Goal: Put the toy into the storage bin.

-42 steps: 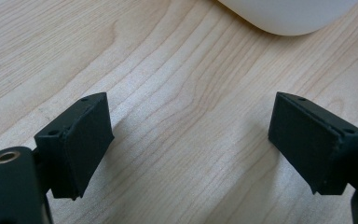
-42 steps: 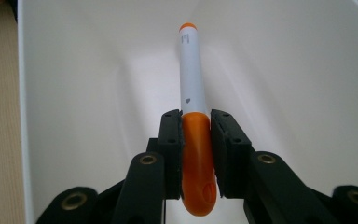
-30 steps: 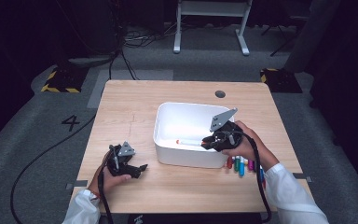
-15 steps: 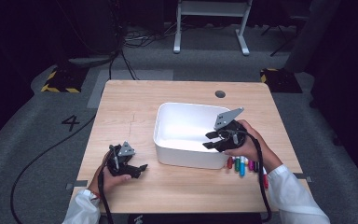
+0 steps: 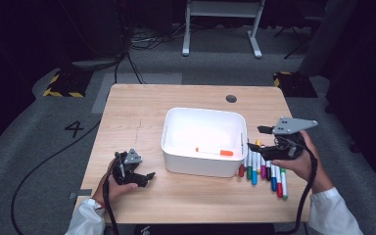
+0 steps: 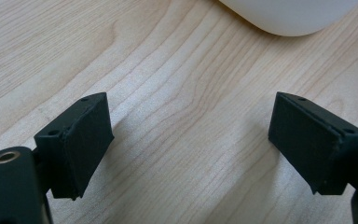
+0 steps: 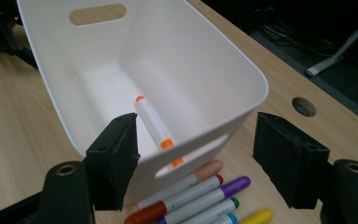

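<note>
Wooden tabletop point(image 5: 142, 117), dark studio: white bin point(image 5: 203, 169) holds one orange-capped marker point(image 5: 214, 152), lying crosswise. Marker row point(image 5: 264, 169) sits just right of bin, directly below right gripper point(image 5: 267, 138), long axes toward person. Right fingers just opened wide, empty, now outside bin vs. earlier. Left gripper point(image 5: 144, 177), left of bin, open, empty.

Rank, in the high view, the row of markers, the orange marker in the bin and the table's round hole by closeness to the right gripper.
From the right gripper:
1. Row of markers, on the table just below it.
2. Orange marker, left, inside the white bin.
3. Round hole, near the table's far edge.
</note>
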